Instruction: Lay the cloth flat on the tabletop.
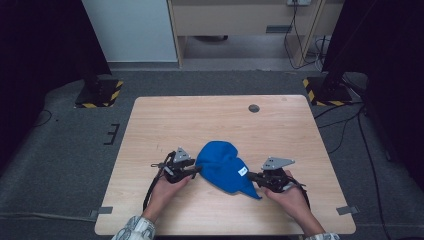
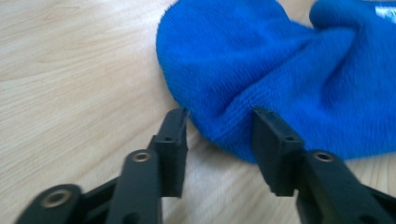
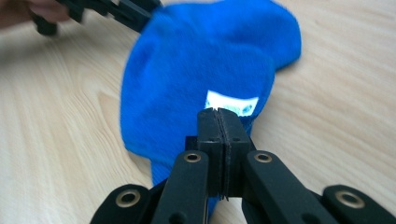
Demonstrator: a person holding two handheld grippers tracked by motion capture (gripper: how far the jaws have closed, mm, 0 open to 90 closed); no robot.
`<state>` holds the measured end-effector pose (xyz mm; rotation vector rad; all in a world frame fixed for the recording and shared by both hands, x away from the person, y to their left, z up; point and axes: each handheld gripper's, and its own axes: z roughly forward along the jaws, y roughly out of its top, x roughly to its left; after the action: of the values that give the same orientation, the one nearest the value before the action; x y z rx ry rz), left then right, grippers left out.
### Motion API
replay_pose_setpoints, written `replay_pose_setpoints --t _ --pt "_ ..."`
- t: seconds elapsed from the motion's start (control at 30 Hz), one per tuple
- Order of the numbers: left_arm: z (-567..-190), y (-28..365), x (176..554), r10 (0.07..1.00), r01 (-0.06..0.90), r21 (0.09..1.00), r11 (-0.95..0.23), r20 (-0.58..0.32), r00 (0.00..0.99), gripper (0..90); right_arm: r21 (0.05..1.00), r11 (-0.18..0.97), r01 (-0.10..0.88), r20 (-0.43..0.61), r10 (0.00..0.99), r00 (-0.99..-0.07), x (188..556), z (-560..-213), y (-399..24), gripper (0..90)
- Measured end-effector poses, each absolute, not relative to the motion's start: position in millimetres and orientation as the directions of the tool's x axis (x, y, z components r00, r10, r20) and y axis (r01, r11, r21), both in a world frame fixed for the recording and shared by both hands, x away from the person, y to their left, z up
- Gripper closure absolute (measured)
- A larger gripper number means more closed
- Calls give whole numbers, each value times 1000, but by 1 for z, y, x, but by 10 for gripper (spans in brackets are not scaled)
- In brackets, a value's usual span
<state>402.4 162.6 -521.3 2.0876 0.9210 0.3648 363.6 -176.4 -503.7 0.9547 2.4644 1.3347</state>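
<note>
Overhead, blue cloth [image 1: 223, 169] lies on the desk [image 1: 165, 122] between my grippers. Close views add: left gripper [image 2: 219, 128] gapes astride its edge; right gripper [image 3: 218, 114] pinches its labelled [image 3: 232, 102] hem.

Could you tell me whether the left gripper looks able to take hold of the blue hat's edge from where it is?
Probably yes: the left gripper is open, its jaws straddling the blue hat edge, nothing between.
</note>
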Motion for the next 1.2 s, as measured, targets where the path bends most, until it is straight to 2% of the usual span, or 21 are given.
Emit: replay_pose_setpoints --t 0.03,0.07,0.13,0.2,0.37,0.47,0.5,0.8,0.93,1.03,1.2 --pt "-520 161 404 717 473 775 -418 -39 696 686 809 382 446 140 611 -779 363 -502 -176 895" --pt "-517 157 406 699 467 780 -417 -54 713 770 825 368 429 137 607 -783 362 -497 -176 896" --pt "-517 156 407 690 464 778 -423 -56 722 838 832 359 423 137 605 -784 362 -495 -176 896" --pt "-519 152 408 674 464 769 -440 -58 736 865 841 350 413 133 606 -784 362 -492 -177 896" --pt "-515 150 407 669 454 773 -444 -51 742 882 869 319 379 113 618 -778 362 -479 -179 897" --pt "-502 152 404 678 447 790 -419 -55 733 883 884 285 370 121 625 -771 361 -469 -180 897" --pt "-490 156 403 684 443 809 -386 -72 726 884 899 264 350 117 626 -771 359 -456 -180 897" --pt "-456 166 403 699 434 832 -346 -80 710 883 928 234 290 77 641 -764 358 -420 -188 897" --pt "-464 161 422 713 473 793 -384 -71 698 882 913 245 325 78 679 -730 371 -428 -192 897" --pt "-489 155 444 732 518 753 -405 -72 677 881 885 267 382 81 720 -690 388 -453 -197 897" --pt "-506 147 455 735 523 744 -416 -63 675 878 851 279 446 89 759 -645 404 -479 -207 897"
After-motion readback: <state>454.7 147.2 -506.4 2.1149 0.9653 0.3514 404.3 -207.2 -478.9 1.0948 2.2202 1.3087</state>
